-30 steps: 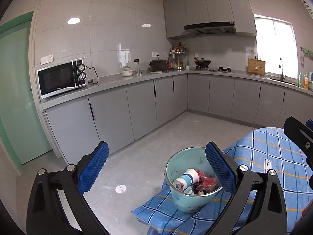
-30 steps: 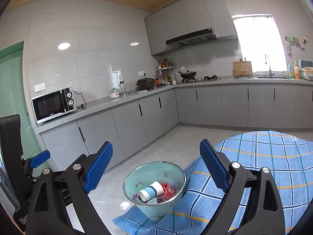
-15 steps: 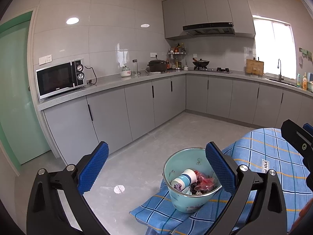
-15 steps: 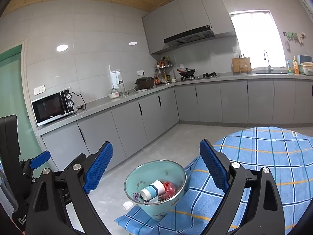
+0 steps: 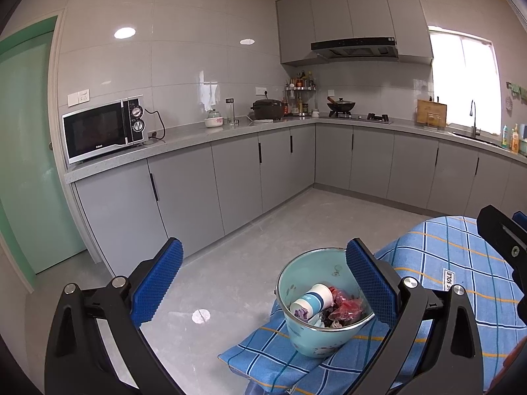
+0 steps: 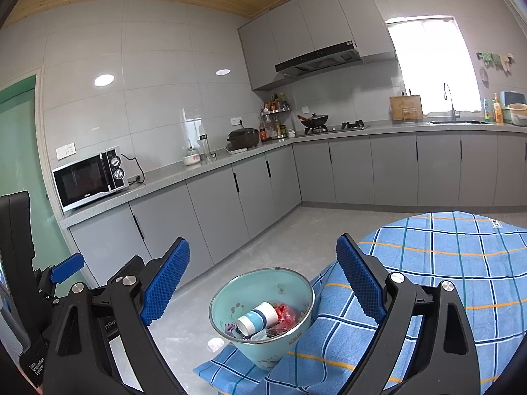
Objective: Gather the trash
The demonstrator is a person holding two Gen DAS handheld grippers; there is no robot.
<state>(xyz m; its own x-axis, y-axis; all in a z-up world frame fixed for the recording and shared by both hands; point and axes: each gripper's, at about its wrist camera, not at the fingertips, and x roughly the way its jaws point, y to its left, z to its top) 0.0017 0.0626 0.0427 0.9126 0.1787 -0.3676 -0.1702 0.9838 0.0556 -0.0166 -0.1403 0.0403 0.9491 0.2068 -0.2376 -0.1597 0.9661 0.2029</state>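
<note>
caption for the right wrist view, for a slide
Open right gripper above a teal bowl holding a paper cup and red wrapper.

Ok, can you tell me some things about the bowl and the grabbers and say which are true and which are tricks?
1. The bowl has a paper cup lying on its side inside. True.
2. The bowl sits on the bare floor. False: it sits on the blue checked cloth.
3. The left gripper is open. True.
4. The right gripper is squeezing the cup. False: it is open and holds nothing.
5. The microwave door is open. False: it is shut.
</note>
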